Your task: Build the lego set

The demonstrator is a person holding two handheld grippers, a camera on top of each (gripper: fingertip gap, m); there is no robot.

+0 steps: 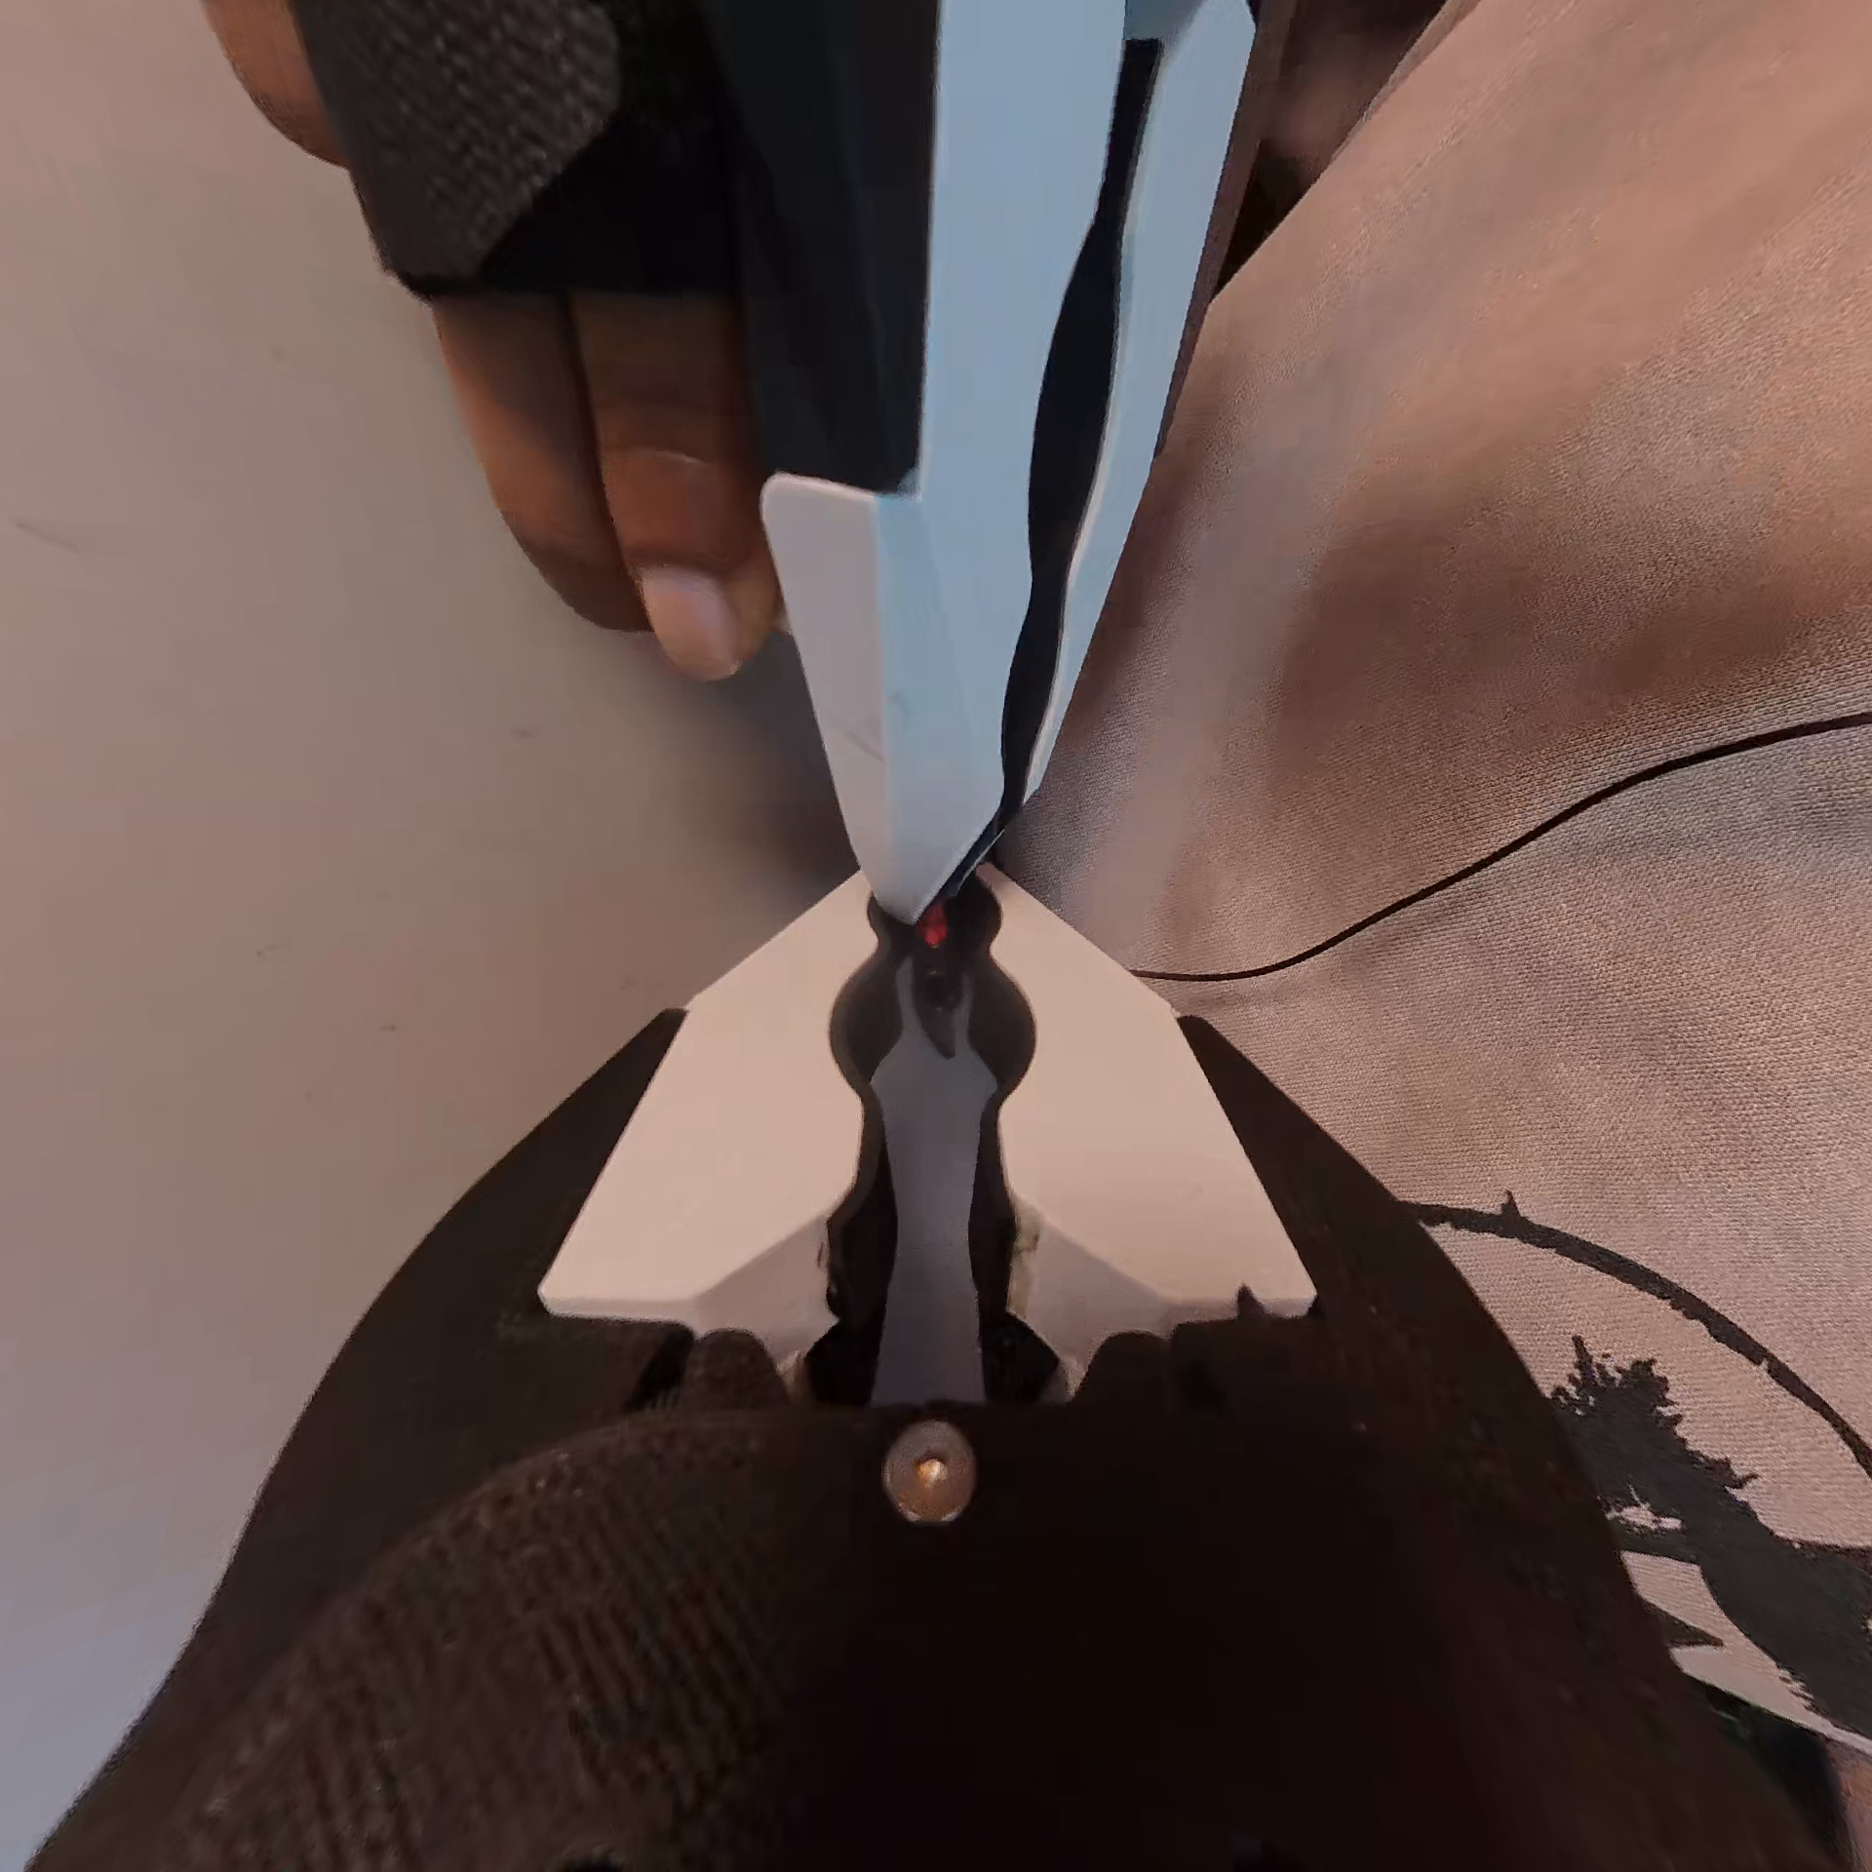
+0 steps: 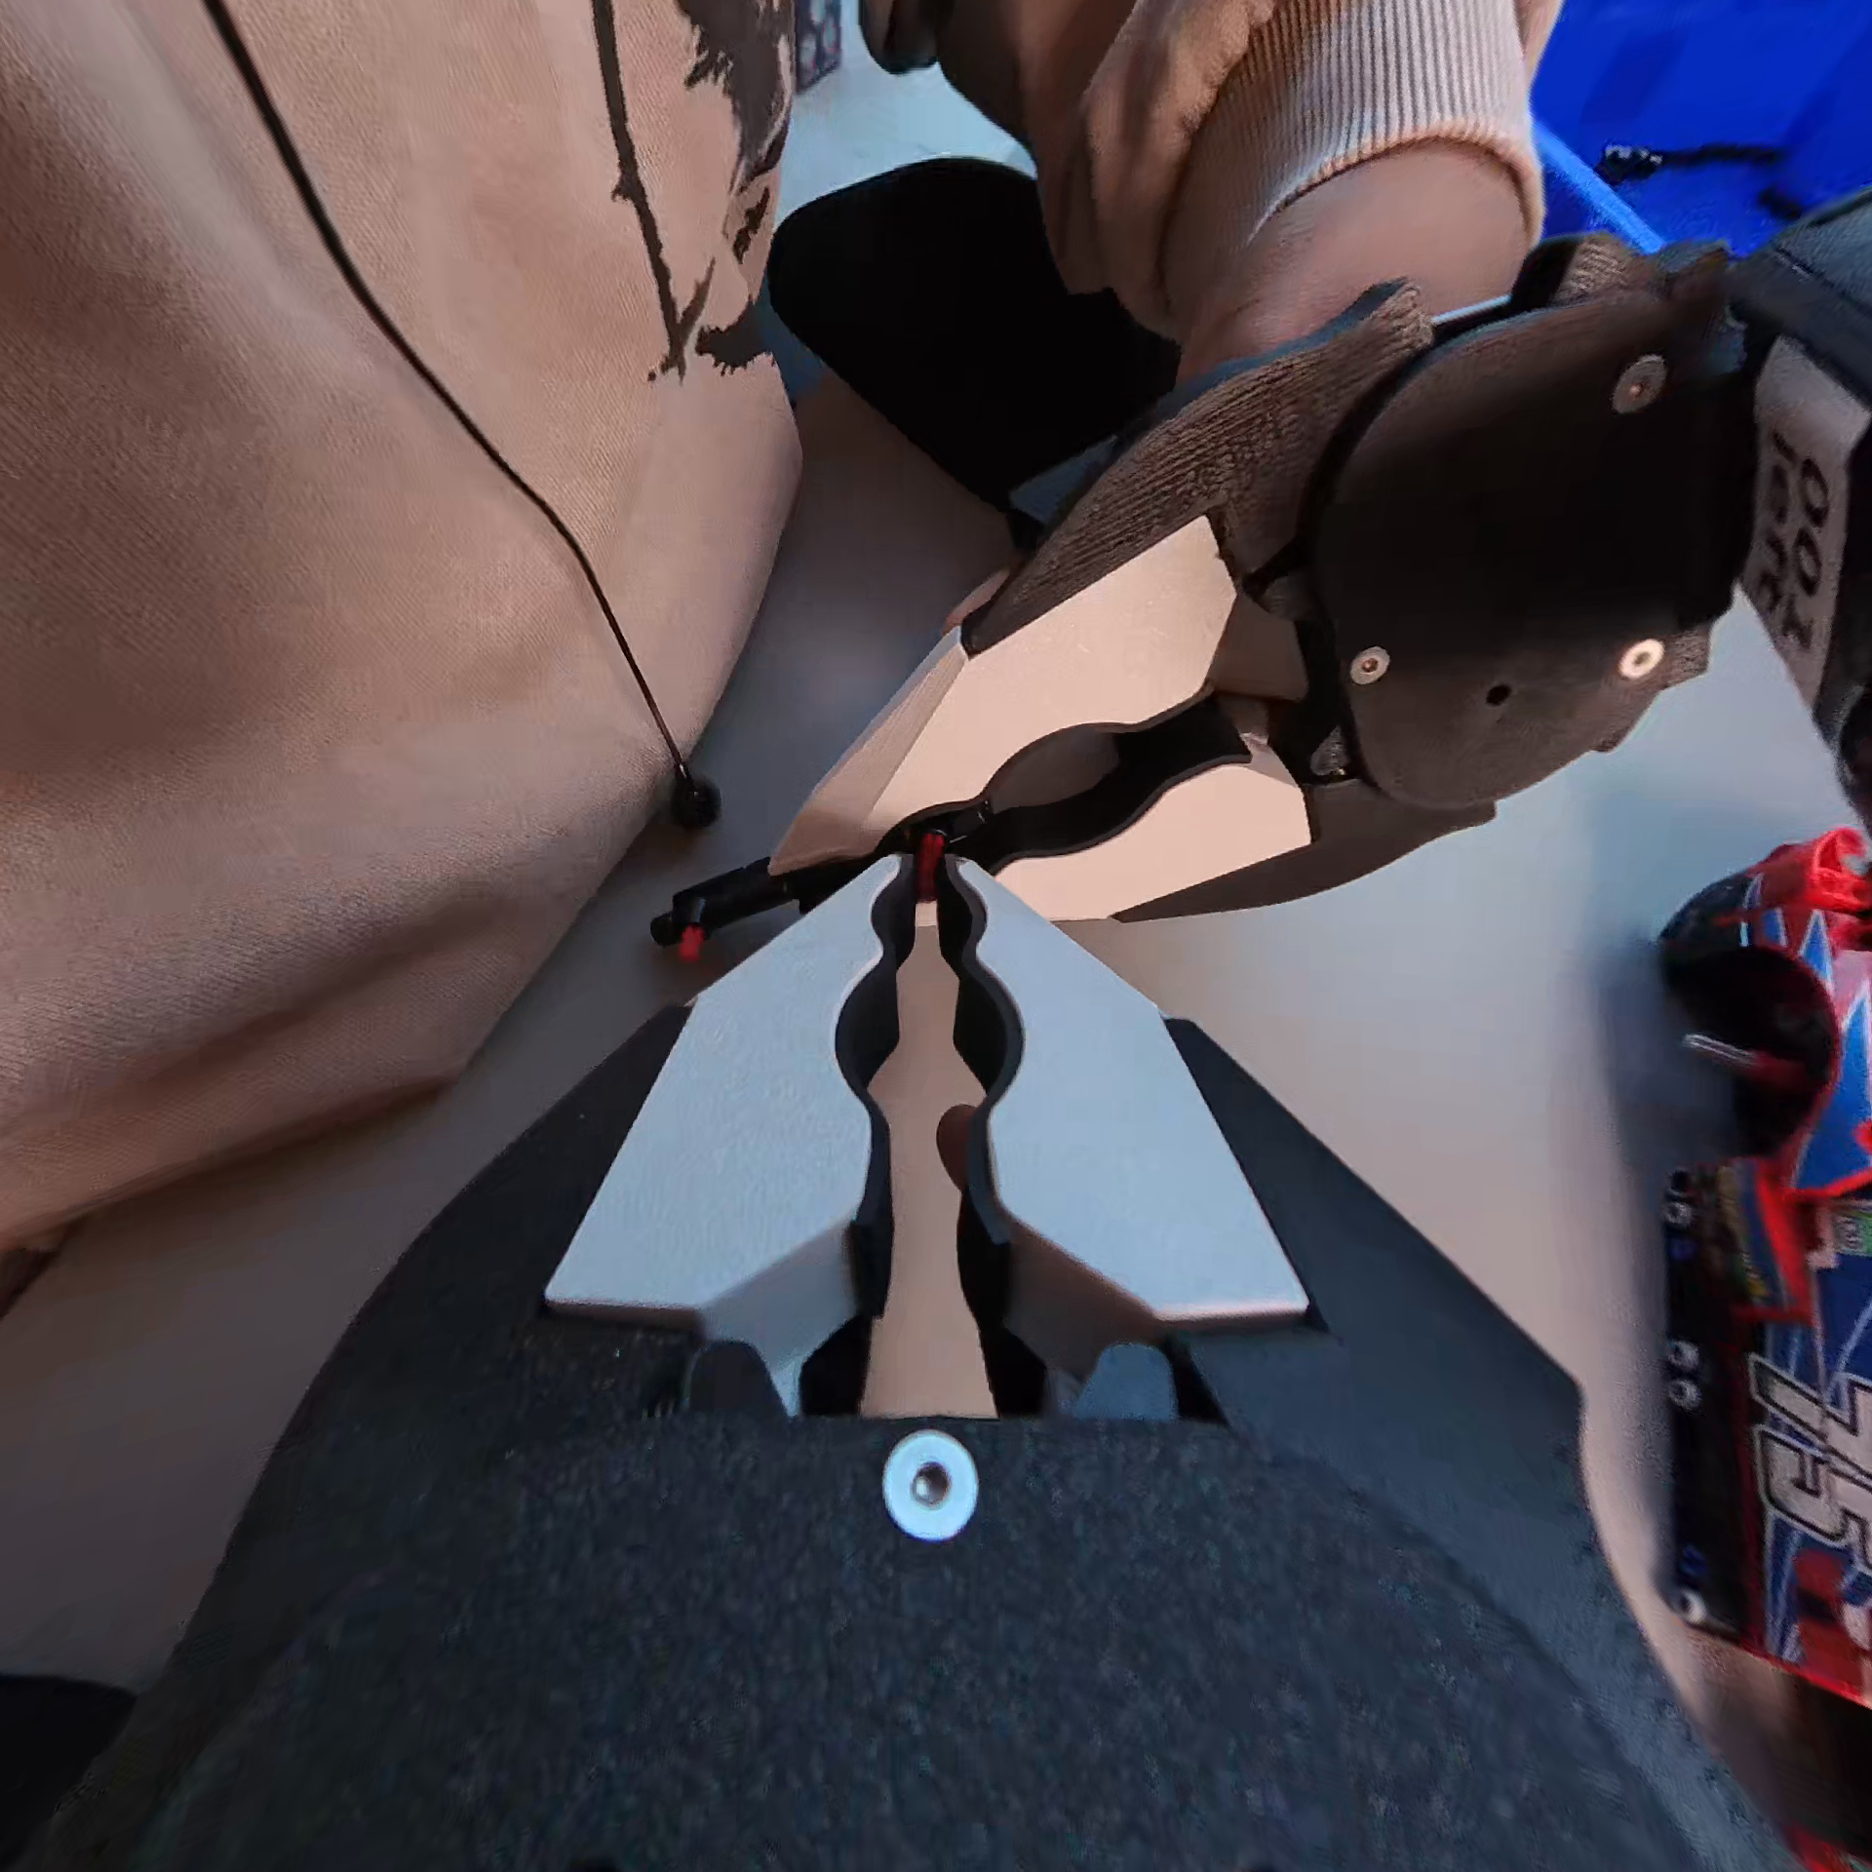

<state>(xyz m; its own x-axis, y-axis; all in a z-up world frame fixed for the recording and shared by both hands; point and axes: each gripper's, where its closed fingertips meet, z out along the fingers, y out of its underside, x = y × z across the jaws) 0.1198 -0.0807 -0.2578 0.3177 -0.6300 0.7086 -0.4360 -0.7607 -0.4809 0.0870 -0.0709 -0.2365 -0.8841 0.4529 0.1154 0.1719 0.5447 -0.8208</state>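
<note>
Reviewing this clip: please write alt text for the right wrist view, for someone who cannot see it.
The right hand-held gripper pinches a small red pin on a thin black lego beam, which the left hand-held gripper clamps from the right above a grey table. A person's beige sweatshirt fills the left; a red and blue lego car sits at right.

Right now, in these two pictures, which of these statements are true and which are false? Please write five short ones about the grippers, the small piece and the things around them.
1. Both grippers meet at one small piece with a red pin. True.
2. The left gripper is wide open. False: its fingers are closed on the black rod.
3. The black rod sticks out past the left gripper toward the beige sweater. True.
4. A red and blue toy car lies at the right edge of the right wrist view. True.
5. The right gripper rests flat on the table, away from the piece. False: its tips are at the red pin.
</note>
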